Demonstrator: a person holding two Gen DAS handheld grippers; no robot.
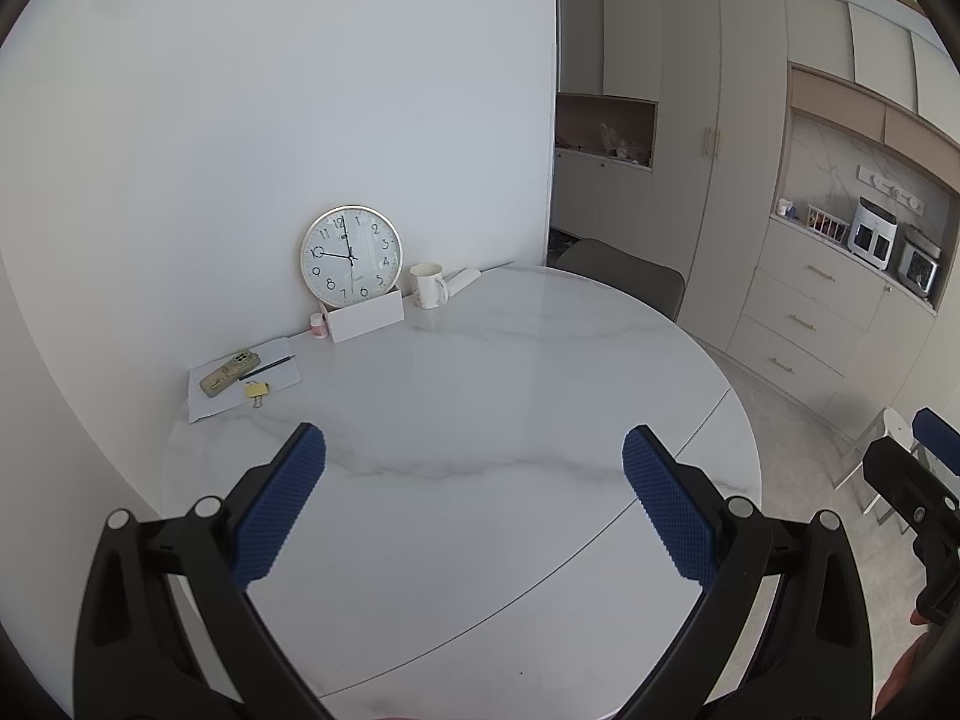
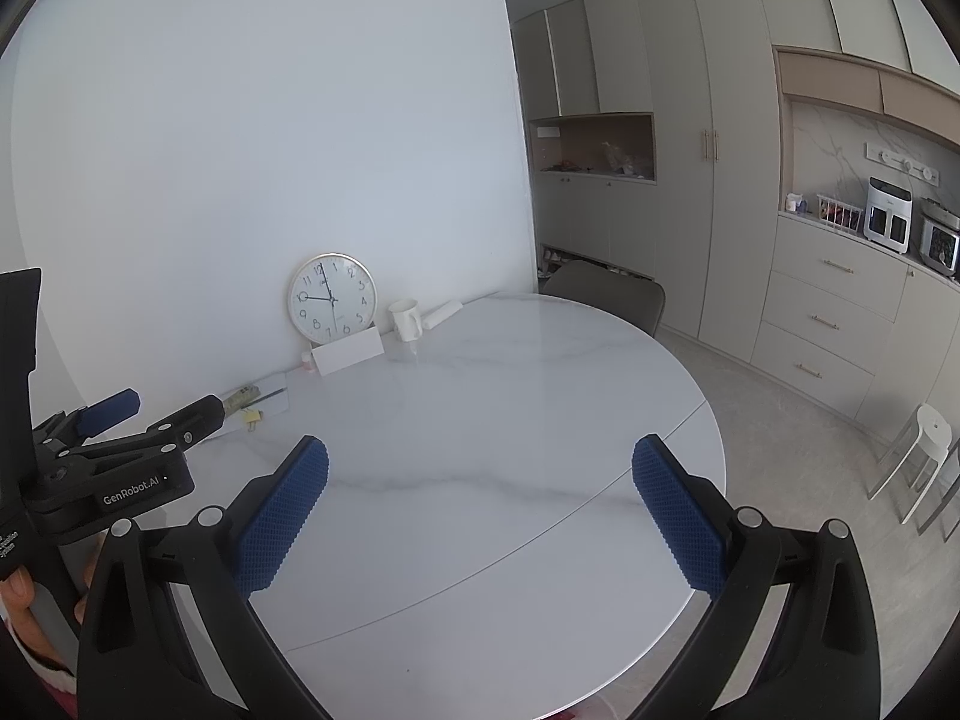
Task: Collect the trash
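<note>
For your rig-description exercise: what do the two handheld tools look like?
Both match. The left tool and right tool have black plastic arms with silver round pivots and blue, dot-textured finger pads. In the right view, the left tool's body bears white "GenRobot.AI" lettering.

White wall (image 1: pixel 270 90) is backing a round marble-look table (image 1: pixel 480 420). Grey chair (image 1: pixel 630 276) is sitting tucked at the table's far edge. Beige floor-to-ceiling cabinets (image 2: pixel 678 150) are lining the right side, an open niche (image 2: pixel 594 147) breaking them up. Pale floor (image 2: pixel 780 420) is running beneath; a white stool (image 2: pixel 918 456) is standing at right. Soft, even light is filling the room.
</note>
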